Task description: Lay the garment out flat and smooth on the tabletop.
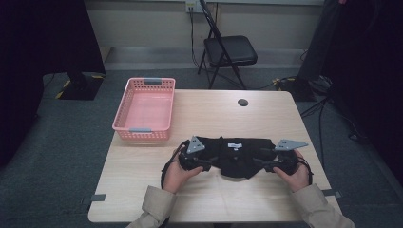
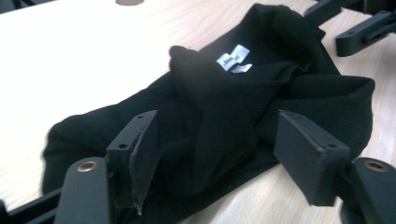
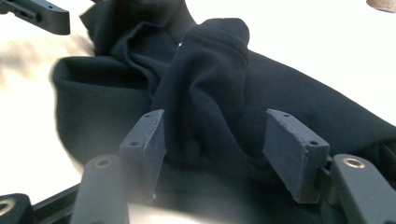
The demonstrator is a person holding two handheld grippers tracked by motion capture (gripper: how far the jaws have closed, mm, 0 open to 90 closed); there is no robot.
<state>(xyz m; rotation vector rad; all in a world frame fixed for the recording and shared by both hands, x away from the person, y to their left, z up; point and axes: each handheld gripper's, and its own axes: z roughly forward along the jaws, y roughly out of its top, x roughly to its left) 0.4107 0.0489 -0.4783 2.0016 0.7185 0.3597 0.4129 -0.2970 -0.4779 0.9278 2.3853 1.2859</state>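
A crumpled black garment (image 1: 237,159) with a white label (image 1: 235,145) lies on the near half of the wooden table (image 1: 214,114). My left gripper (image 1: 211,164) comes at it from the left and my right gripper (image 1: 259,164) from the right, each held in a hand. In the left gripper view the jaws (image 2: 219,158) stand apart around a raised fold of the garment (image 2: 224,107), label (image 2: 233,57) beyond. In the right gripper view the jaws (image 3: 215,154) also stand apart with a thick fold (image 3: 210,93) between them. Neither pair of pads visibly presses on the cloth.
A pink plastic basket (image 1: 142,134) stands at the table's far left edge. A small dark disc (image 1: 243,102) lies at the far middle. A folding chair (image 1: 230,50) stands behind the table. The other gripper's jaws show far off (image 2: 359,28) (image 3: 37,14).
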